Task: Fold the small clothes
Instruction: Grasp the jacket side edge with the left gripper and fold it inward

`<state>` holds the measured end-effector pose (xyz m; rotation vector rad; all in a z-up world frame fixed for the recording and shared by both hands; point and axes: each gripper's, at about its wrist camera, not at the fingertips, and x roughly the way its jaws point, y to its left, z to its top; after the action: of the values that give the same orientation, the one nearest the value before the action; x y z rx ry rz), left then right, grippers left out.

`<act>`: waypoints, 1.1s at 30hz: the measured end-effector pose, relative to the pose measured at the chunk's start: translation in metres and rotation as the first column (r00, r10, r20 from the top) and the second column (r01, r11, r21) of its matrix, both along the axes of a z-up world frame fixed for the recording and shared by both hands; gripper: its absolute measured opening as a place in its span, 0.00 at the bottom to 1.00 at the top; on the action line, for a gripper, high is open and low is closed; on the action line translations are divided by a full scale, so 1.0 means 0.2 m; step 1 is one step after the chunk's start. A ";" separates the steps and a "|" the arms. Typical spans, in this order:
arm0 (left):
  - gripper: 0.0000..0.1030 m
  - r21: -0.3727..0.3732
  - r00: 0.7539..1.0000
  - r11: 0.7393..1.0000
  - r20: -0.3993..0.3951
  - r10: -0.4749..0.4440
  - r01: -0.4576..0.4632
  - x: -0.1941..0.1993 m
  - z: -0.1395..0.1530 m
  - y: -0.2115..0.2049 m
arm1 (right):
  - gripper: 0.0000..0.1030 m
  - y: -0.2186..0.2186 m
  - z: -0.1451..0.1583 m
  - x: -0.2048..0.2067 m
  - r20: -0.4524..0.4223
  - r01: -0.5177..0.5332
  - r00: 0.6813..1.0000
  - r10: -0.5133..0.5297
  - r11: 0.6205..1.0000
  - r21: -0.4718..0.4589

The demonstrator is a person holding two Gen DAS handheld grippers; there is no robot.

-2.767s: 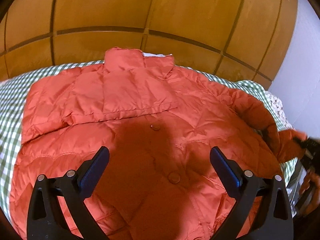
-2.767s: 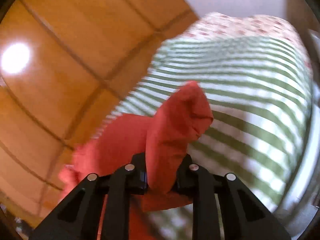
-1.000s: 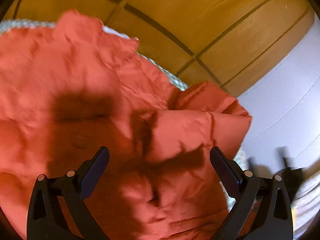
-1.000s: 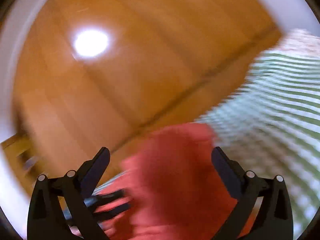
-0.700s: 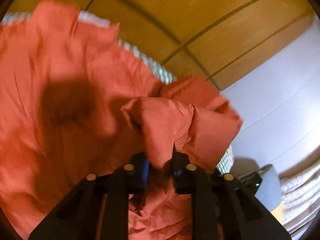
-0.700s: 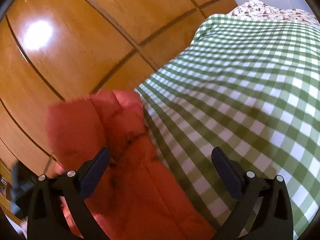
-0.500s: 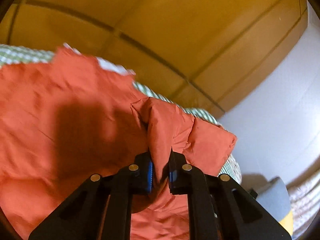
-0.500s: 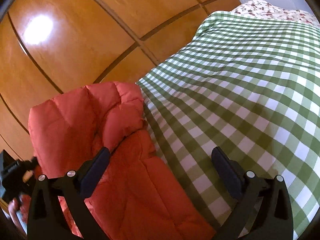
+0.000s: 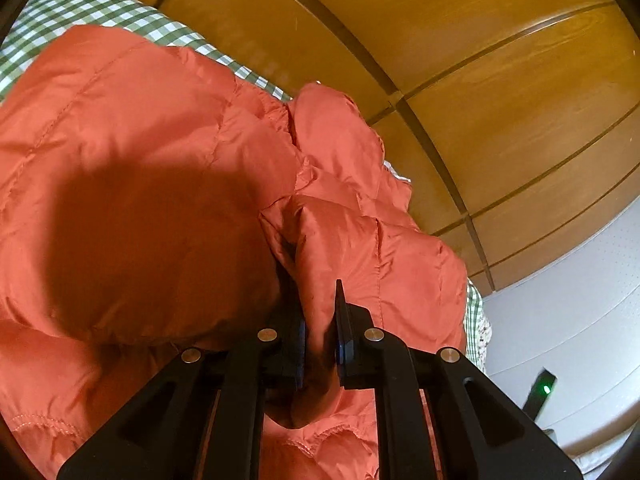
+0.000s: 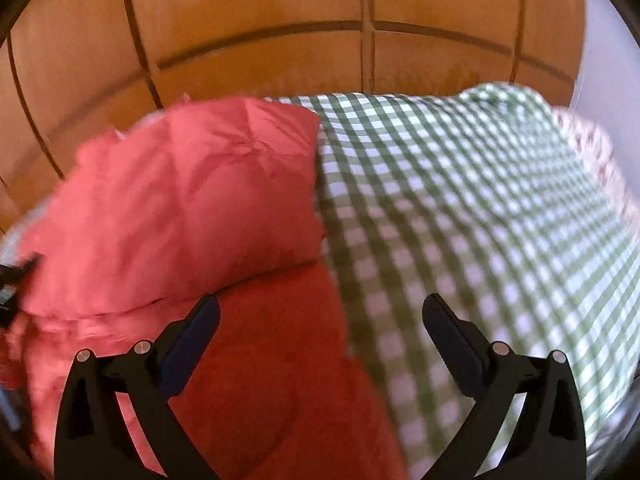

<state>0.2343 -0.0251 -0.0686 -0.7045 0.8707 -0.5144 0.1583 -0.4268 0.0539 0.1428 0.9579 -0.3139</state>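
no readable text, no labels, no brands, no numbers in either view

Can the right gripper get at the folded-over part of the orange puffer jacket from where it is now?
Probably yes. The right gripper is open and empty, and the orange puffer jacket lies just ahead of it on the green checked sheet, with nothing between them.

The bed (image 10: 460, 200) was covered with a green-and-white checked sheet (image 10: 480, 240). An orange padded jacket (image 10: 180, 208) lay directly on the sheet, toward the wooden panelled wall (image 10: 280, 20). A floral cloth (image 10: 596, 148) showed at the bed's far edge.
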 end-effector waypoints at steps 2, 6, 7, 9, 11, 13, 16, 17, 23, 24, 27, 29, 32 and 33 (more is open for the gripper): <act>0.10 0.001 1.000 1.000 0.001 -0.002 0.002 0.00 0.01 0.00 | 0.98 0.00 -0.07 0.08 -0.043 -0.008 0.999 0.008 1.000 -0.015; 0.08 0.012 1.000 1.000 0.018 -0.002 0.002 0.02 0.10 -0.01 | 0.98 -0.03 -0.01 0.12 0.110 0.050 0.993 -0.051 0.999 0.009; 0.08 0.020 0.999 1.000 0.032 -0.011 0.010 0.02 0.13 -0.02 | 0.98 -0.04 0.02 0.11 0.173 0.102 0.980 -0.100 0.995 -0.003; 0.08 0.073 0.997 0.997 0.078 -0.028 0.022 0.02 0.20 -0.07 | 0.98 -0.09 0.07 0.05 0.263 0.192 0.946 -0.187 0.981 0.007; 0.04 0.147 0.992 0.989 0.112 -0.049 0.032 0.04 0.23 -0.12 | 0.98 -0.15 0.06 0.00 0.270 0.275 0.925 -0.268 0.961 0.012; 0.01 0.240 0.991 0.970 0.109 -0.079 0.051 0.06 0.21 -0.17 | 0.98 -0.20 -0.04 0.00 0.161 0.275 0.948 -0.276 0.961 0.027; 0.01 0.316 0.993 0.946 0.074 -0.095 0.067 0.08 0.10 -0.21 | 0.98 -0.27 -0.17 -0.03 0.007 0.223 0.974 -0.227 0.960 0.167; 0.01 0.305 0.993 0.950 0.068 -0.093 0.068 0.08 0.07 -0.20 | 0.98 -0.28 -0.14 -0.08 0.027 0.217 0.974 -0.226 0.957 0.193; 0.69 0.127 0.992 0.991 0.114 -0.053 0.038 0.00 0.07 -0.07 | 0.98 -0.29 0.18 -0.18 0.287 0.161 0.940 -0.185 0.981 0.105; 0.77 0.104 0.991 0.994 0.129 -0.048 0.035 -0.01 0.09 -0.07 | 0.98 -0.29 0.22 -0.12 0.315 0.123 0.936 -0.156 0.985 0.121; 0.77 0.086 0.993 0.995 0.101 -0.060 0.051 0.03 0.12 -0.14 | 0.98 -0.23 0.22 0.11 0.304 0.030 0.950 -0.066 0.992 0.121; 0.67 0.116 0.996 0.991 0.054 -0.065 0.059 0.07 0.10 -0.21 | 0.98 -0.17 0.18 0.24 0.264 0.017 0.964 -0.045 0.994 0.106; 0.10 0.197 0.995 0.976 -0.006 -0.097 0.096 0.11 0.10 -0.30 | 0.98 -0.13 0.06 0.38 0.235 0.005 0.972 -0.032 0.993 0.114; 0.07 0.213 0.995 0.972 0.013 -0.100 0.095 0.11 0.13 -0.31 | 0.98 -0.12 0.03 0.40 0.213 0.020 0.976 -0.037 0.996 0.083</act>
<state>0.2554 -0.0869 -0.0421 -0.4612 0.9256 -0.5077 0.2385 -0.4513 0.0590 0.2593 0.7551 -0.2800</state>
